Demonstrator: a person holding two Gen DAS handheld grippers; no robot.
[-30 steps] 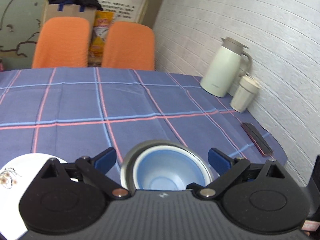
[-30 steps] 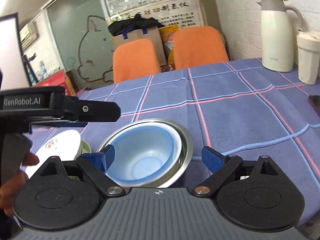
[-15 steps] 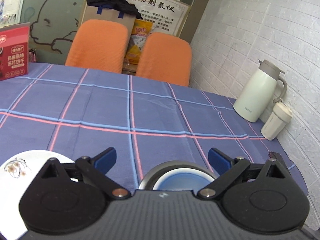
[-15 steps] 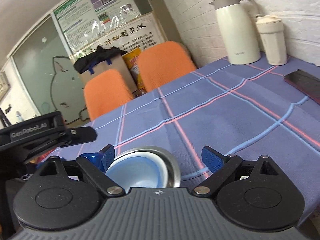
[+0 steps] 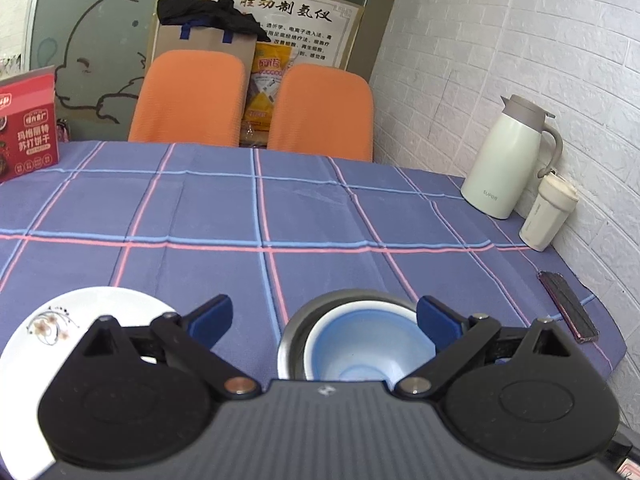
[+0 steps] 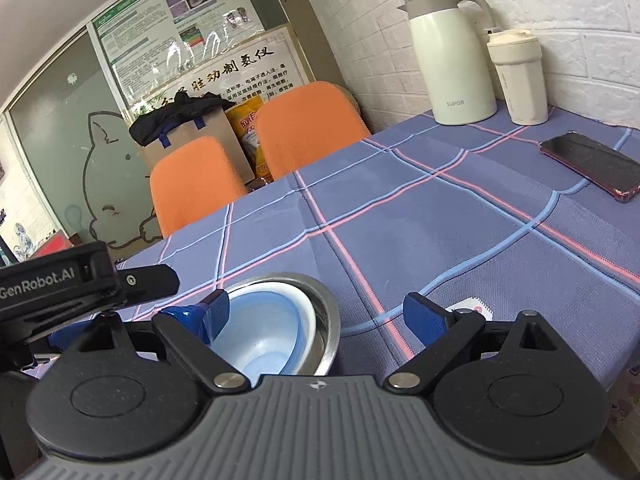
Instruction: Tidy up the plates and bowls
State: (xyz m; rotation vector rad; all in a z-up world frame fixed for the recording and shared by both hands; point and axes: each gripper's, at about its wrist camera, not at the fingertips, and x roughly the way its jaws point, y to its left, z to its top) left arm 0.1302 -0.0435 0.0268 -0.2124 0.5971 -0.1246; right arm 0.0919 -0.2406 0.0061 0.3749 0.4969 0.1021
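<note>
A steel bowl [image 5: 292, 332] stands near the front edge of the table with a blue bowl [image 5: 360, 344] nested inside it. My left gripper [image 5: 324, 318] is open just above and behind the pair, holding nothing. A white plate [image 5: 80, 308] with a flower print lies to the left, partly hidden under that gripper. In the right wrist view the steel bowl [image 6: 326, 312] and the blue bowl [image 6: 260, 332] sit below my right gripper [image 6: 318, 314], which is open and holds nothing. The left tool's black housing [image 6: 80, 280] juts in from the left.
A cream thermos jug [image 5: 508, 160], a lidded travel mug [image 5: 548, 216] and a phone [image 5: 568, 308] stand along the right side by the brick wall. A red box [image 5: 28, 128] sits far left. Two orange chairs [image 5: 192, 96] stand behind the table. A small white packet [image 6: 474, 308] lies near the front edge.
Both grippers drew back from the nested bowls and their views tilted up. The left view swung left to show the red box; the right view swung right to show the phone.
</note>
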